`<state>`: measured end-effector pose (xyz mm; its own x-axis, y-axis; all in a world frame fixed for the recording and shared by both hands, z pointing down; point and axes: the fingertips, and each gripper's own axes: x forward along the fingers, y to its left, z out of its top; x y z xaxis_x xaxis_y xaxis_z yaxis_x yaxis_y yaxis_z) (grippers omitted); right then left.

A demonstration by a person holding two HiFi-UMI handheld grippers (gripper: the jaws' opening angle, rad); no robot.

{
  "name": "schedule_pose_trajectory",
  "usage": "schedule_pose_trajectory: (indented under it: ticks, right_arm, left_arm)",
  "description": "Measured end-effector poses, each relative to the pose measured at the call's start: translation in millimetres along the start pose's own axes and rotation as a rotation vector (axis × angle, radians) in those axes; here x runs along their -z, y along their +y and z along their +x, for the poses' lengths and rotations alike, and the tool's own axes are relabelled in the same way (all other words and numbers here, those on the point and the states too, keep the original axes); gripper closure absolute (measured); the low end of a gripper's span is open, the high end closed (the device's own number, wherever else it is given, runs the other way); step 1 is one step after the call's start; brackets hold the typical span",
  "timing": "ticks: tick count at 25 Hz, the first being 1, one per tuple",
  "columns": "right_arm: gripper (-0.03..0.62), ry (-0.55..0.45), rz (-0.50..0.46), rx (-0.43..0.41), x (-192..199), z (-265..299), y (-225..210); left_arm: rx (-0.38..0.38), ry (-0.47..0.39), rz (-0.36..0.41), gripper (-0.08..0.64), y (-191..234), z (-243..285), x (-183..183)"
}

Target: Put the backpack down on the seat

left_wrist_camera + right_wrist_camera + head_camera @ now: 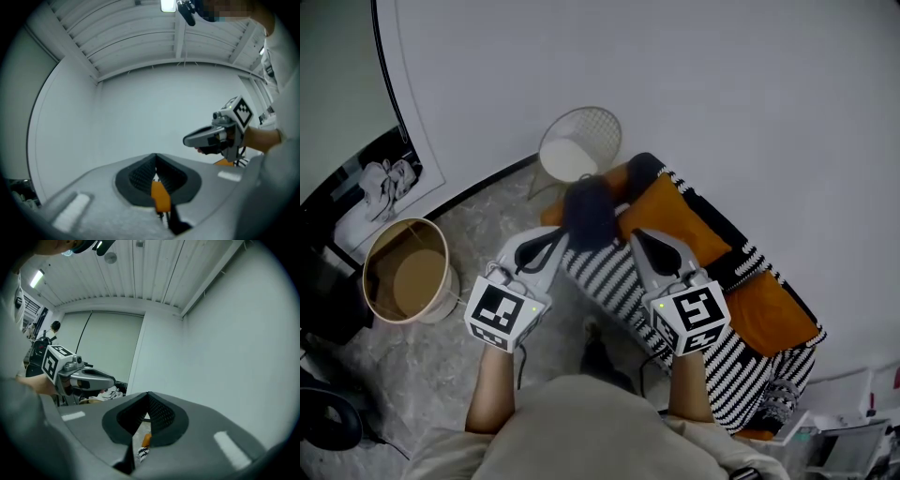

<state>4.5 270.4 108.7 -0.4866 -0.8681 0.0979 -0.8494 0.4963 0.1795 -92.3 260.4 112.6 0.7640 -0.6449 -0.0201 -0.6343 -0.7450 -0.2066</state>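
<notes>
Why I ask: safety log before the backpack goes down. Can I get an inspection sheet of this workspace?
Surface: seat with orange cushions and a striped throw; backpack not on it.
Job's things: dark backpack, held up over the seat.
Clutter: wire bin and tan bucket on the floor.
Grippers: left gripper and right gripper, jaws shut on the backpack.
Cables: thin cord by left forearm.
Surroundings: white wall, leaning poster, grey floor.

Two tools (563, 236) (637, 236), one backpack (589, 214), one seat (617, 281), one wire basket (602, 118), one brown bin (367, 281).
</notes>
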Motion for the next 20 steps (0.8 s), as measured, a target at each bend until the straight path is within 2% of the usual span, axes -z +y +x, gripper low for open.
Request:
schedule_pose_trajectory:
  ticks: [8, 20]
  right_arm:
    - [0.586, -0.005, 0.027, -0.016, 0, 8, 10]
    - [0.586, 0.026, 0.052, -0.056, 20, 19, 34]
  left_arm:
    - [0.002, -0.009, -0.013, 0.557, 3, -8, 1]
    - [-0.016, 0.019, -0.015, 0.557, 5, -27, 23]
